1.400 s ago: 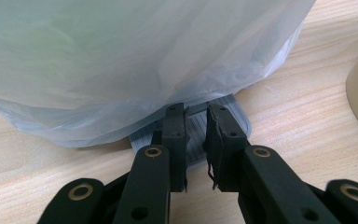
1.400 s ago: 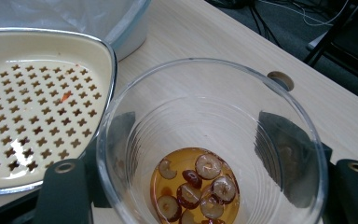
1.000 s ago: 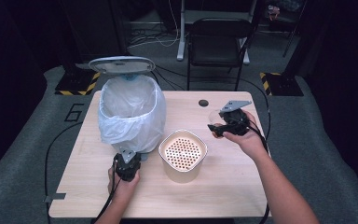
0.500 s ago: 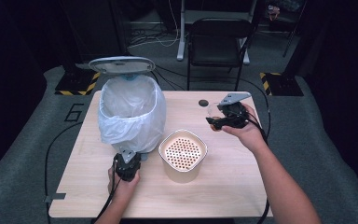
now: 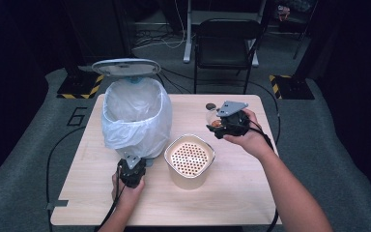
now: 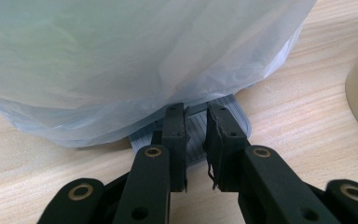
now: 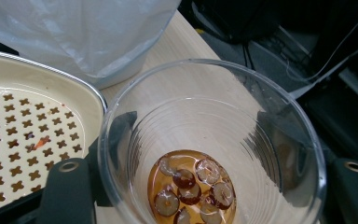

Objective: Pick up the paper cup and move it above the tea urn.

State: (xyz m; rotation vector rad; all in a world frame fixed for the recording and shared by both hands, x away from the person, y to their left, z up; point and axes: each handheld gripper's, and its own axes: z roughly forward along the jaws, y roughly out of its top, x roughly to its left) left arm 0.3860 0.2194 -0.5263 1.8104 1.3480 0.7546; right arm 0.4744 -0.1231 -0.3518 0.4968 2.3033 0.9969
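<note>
Cup (image 7: 212, 140) in the right tool (image 5: 226, 124) was the thing in hand: a clear plastic one, pinched at its sides by the two jaws and held above the bench (image 5: 241, 193) near the right half of the far edge. At its bottom lay a little amber liquid with several round dark pieces (image 7: 191, 189), perhaps fruit. The step looked like carrying the cup over for emptying.

Just toward the bench's middle stood a cream container topped by a strainer (image 5: 189, 158) with cross-shaped holes, and beyond it a bin (image 5: 134, 113) lined with a pale bag, its lid (image 5: 125, 66) raised. The left tool (image 5: 131, 170) sat low at the bin's foot near the front edge, jaws nearly together and resting on the grey ribbed pedal (image 6: 200, 135), apparently pressing it to hold the lid up.

Next, by my reading, the cup would need to travel left over the strainer and tip slowly so the liquid drained while the solids stayed on top. Tilting too fast could splash the bench. Nothing stood between cup and strainer; a small dark disc (image 5: 210, 106) lay by the far edge, out of the path. A chair (image 5: 227, 43) stood past the bench.
</note>
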